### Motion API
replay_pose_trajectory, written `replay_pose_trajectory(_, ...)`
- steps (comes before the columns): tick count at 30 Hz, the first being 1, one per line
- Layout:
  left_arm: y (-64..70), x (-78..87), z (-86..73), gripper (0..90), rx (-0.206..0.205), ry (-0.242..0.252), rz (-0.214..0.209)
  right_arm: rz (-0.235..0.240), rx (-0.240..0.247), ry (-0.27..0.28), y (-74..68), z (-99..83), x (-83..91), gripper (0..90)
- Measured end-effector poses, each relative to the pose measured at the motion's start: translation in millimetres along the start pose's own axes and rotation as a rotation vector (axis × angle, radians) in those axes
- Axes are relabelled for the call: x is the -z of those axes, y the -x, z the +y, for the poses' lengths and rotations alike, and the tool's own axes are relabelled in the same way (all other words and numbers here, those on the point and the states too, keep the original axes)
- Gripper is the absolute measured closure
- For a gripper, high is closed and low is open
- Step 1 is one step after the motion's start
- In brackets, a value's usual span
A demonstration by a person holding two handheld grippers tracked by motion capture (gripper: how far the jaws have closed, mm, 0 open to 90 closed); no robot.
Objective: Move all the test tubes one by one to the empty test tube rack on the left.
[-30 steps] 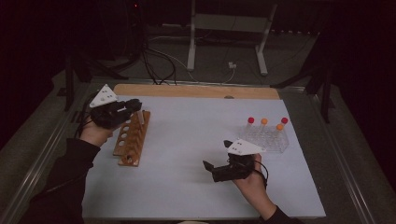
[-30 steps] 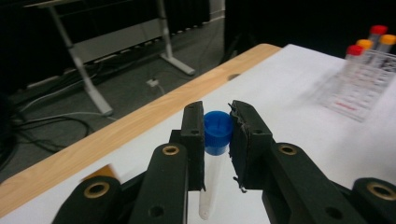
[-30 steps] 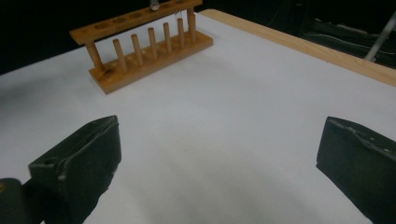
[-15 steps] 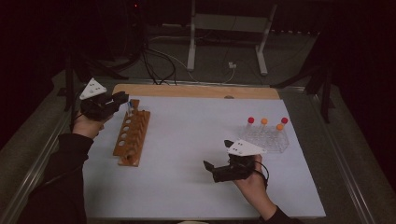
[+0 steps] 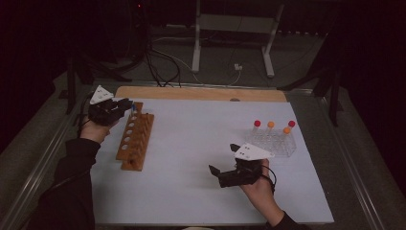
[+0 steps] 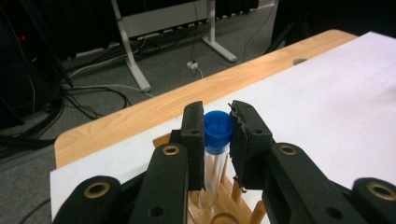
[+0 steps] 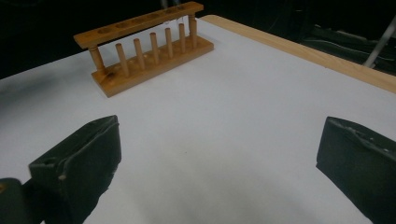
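At the upper left of the high view, the left gripper (image 5: 125, 105) sits over the far end of the wooden test-tube rack (image 5: 135, 135). Its jaws flank a blue-capped test tube (image 6: 216, 140) standing in the rack (whether they still pinch it, I cannot tell). Lower right, the right gripper (image 5: 214, 171) hovers with jaws wide, near the clear rack (image 5: 273, 142) of red- and orange-capped tubes.

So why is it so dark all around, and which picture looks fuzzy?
High view: light falls on the white table, the room behind stays black. Left gripper view: the blue-capped tube is sharp, the floor behind soft. Right gripper view: the near jaws blur, the wooden rack is clearer.
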State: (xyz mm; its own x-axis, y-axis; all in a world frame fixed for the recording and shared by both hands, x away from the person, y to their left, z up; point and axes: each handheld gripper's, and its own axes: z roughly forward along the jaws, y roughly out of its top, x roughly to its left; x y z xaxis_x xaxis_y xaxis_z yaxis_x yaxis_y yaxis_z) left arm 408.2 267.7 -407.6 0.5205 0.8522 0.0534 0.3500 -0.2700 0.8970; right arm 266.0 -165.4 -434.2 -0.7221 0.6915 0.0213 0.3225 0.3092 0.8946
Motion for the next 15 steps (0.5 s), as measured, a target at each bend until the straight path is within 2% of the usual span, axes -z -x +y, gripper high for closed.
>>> replay_pose_trajectory(8,1.3,-7.7,-10.4,77.3,-0.002,-0.029,0.005,0.005,-0.002,0.001,0.4,-0.5,0.1,0.0)
replay_pose_trajectory(15,-0.8,-13.0,-20.6,77.3,0.013,-0.051,0.005,0.009,-0.002,0.003,0.2,-0.4,0.9,0.0)
